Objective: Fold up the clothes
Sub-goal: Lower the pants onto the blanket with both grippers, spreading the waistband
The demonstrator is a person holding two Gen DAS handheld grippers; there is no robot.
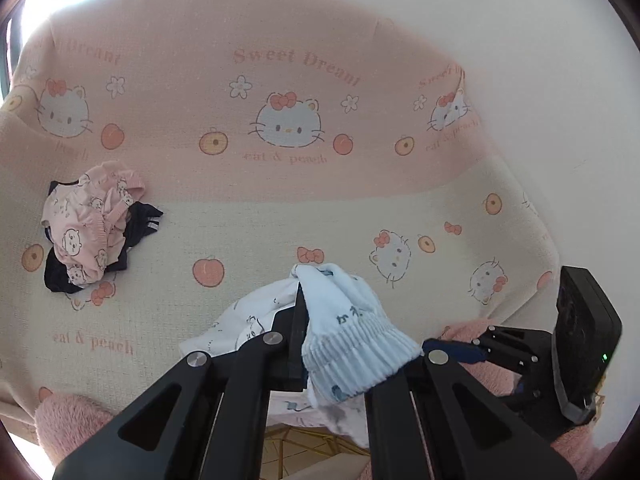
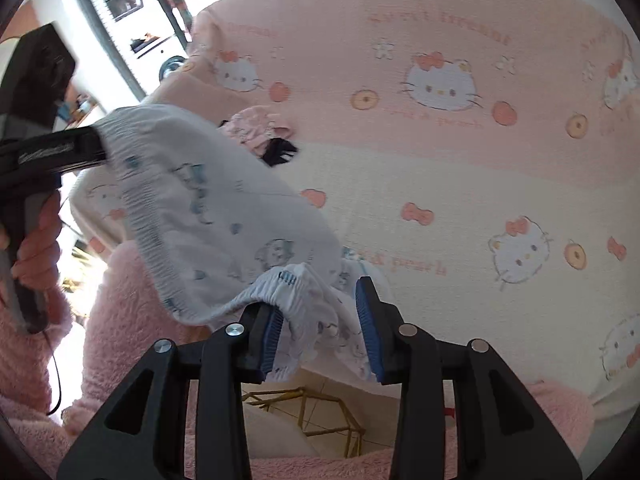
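Small light-blue shorts (image 1: 352, 332) with a ribbed elastic waistband and a cartoon print hang above the front edge of the bed. My left gripper (image 1: 300, 296) is shut on them, and the cloth drapes over its right finger. In the right wrist view the left gripper (image 2: 94, 148) pinches the waistband at the far left, and the shorts (image 2: 208, 208) stretch from there down to my right gripper (image 2: 316, 296). The right jaws stand apart. A fold of waistband lies over the left blue pad (image 2: 272, 332), and the right pad does not press on it.
A pink and cream cat-print blanket (image 1: 280, 184) covers the bed. A crumpled pile of pink and navy clothes (image 1: 96, 228) lies at its left. Pink fluffy sleeves (image 2: 128, 280) are at the lower edges. Floor and a gold wire frame (image 2: 320, 412) show below the bed edge.
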